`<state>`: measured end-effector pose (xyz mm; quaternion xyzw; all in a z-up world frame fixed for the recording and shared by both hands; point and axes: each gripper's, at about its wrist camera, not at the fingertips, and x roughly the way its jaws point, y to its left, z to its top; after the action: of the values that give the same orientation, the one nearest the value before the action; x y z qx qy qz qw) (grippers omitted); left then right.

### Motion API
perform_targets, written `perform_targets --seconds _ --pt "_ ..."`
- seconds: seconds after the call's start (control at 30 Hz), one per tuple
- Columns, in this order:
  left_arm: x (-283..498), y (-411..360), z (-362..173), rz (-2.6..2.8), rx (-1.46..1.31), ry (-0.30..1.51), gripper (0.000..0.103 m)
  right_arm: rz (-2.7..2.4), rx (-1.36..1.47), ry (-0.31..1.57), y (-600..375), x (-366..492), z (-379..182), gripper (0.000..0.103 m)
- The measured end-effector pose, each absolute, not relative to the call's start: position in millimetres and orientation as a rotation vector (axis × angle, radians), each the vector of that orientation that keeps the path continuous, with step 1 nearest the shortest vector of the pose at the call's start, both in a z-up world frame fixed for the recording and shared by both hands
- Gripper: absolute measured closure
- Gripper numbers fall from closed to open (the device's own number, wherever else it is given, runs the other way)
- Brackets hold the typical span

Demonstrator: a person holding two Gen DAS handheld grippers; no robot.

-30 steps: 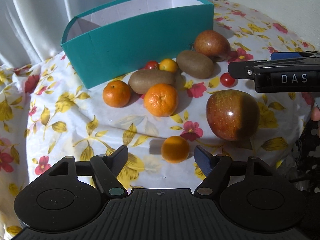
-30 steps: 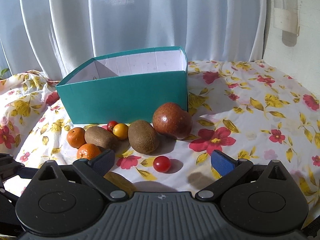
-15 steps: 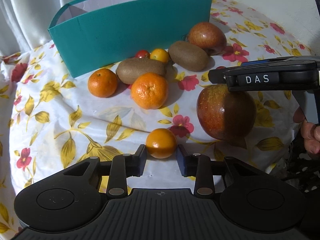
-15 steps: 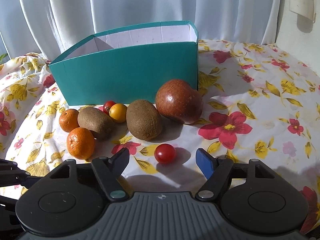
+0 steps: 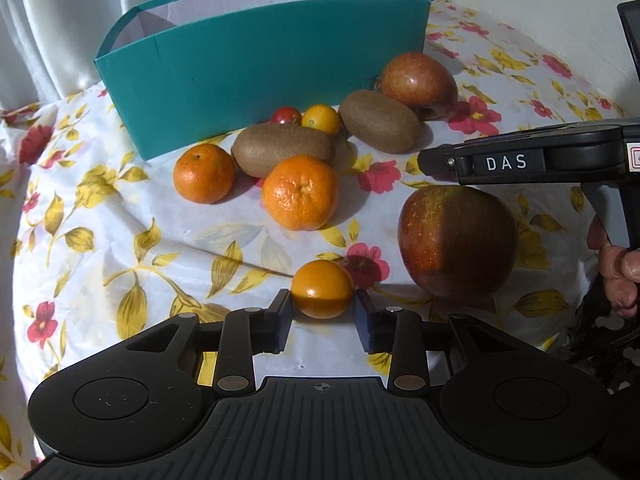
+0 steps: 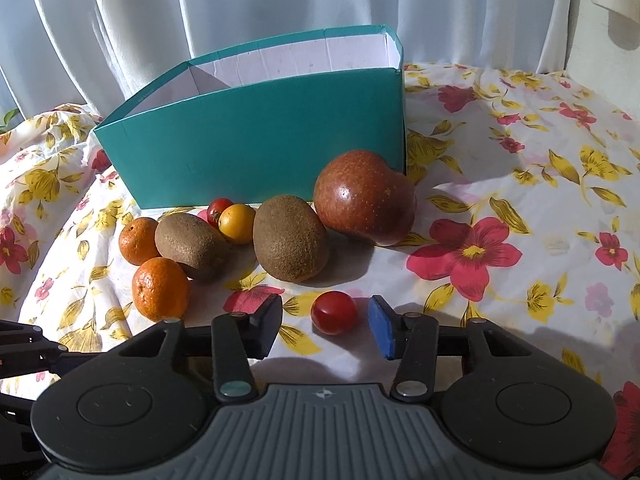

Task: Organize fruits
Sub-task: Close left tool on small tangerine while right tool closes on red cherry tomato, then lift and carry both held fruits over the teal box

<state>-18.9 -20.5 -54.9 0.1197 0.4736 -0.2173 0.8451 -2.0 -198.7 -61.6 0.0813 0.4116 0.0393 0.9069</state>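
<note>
My left gripper [image 5: 322, 312] is shut on a small orange fruit [image 5: 322, 289] that rests on the flowered cloth. A big red apple [image 5: 456, 240] lies just right of it. My right gripper [image 6: 326, 320] is open, with a red cherry tomato [image 6: 334, 312] between its pads, nearer the right pad and not touched. The right gripper also shows in the left wrist view [image 5: 520, 162] above the apple. Two mandarins [image 5: 300, 192], two kiwis [image 5: 282, 148], a second apple [image 6: 364, 198] and small tomatoes [image 6: 237, 218] lie before the teal box [image 6: 256, 144].
The teal box [image 5: 256, 64] is open-topped with white inner walls; nothing shows inside it. A white curtain [image 6: 240, 8] hangs behind. The flowered cloth [image 6: 520, 184] extends to the right. A wall [image 5: 540, 0] is at far right. A hand [image 5: 618, 276] holds the right gripper.
My left gripper moved forward and closed on the small orange fruit. My right gripper moved down and forward, narrowing around the cherry tomato.
</note>
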Motion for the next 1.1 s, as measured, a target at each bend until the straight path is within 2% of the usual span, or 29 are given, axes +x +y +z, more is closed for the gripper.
perform_targets --seconds 0.23,0.5,1.1 --pt "-15 -24 -57 -0.472 0.253 0.980 0.065 0.089 0.133 0.865 -196 1 -67 0.078" --pt "-13 -17 -48 -0.438 0.255 0.981 0.066 0.076 0.155 0.837 -197 -4 -56 0.078" --pt "85 -14 81 -0.028 0.184 0.812 0.065 0.090 0.075 0.528 -182 25 65 0.078"
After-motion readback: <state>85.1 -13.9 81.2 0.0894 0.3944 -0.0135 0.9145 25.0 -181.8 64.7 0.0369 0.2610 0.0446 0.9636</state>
